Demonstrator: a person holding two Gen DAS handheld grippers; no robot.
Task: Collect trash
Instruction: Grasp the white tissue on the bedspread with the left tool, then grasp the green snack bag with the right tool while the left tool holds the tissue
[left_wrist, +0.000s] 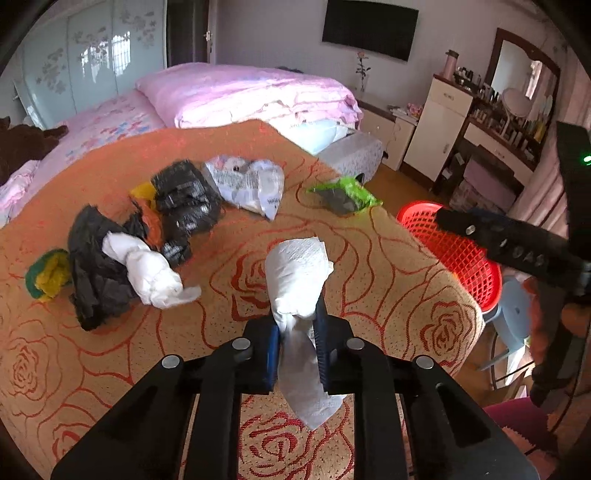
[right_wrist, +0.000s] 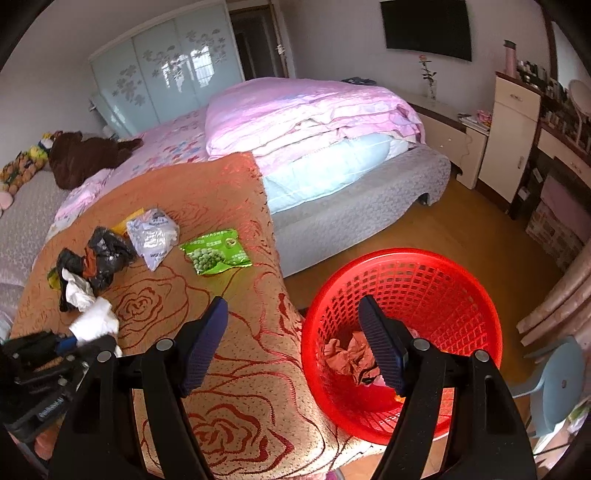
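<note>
Trash is partly collected: crumpled paper (right_wrist: 351, 356) already lies in the red basket (right_wrist: 461, 280). Left tongs (left_wrist: 297, 332) are clenched on a tissue (left_wrist: 297, 273) over the counter (left_wrist: 369, 258); right tongs (right_wrist: 291, 332) hang released. Bags (left_wrist: 181, 199), a second tissue (left_wrist: 147, 269) and a green wrapper (right_wrist: 216, 251) remain.

Your right gripper (right_wrist: 293, 339) stands open and empty, one finger over the rose-patterned cloth (right_wrist: 236, 369), the other over the red basket (right_wrist: 443, 280) at lower right. The basket holds crumpled paper (right_wrist: 345, 358). At left, a green packet (right_wrist: 216, 251) lies on the cloth.
</note>
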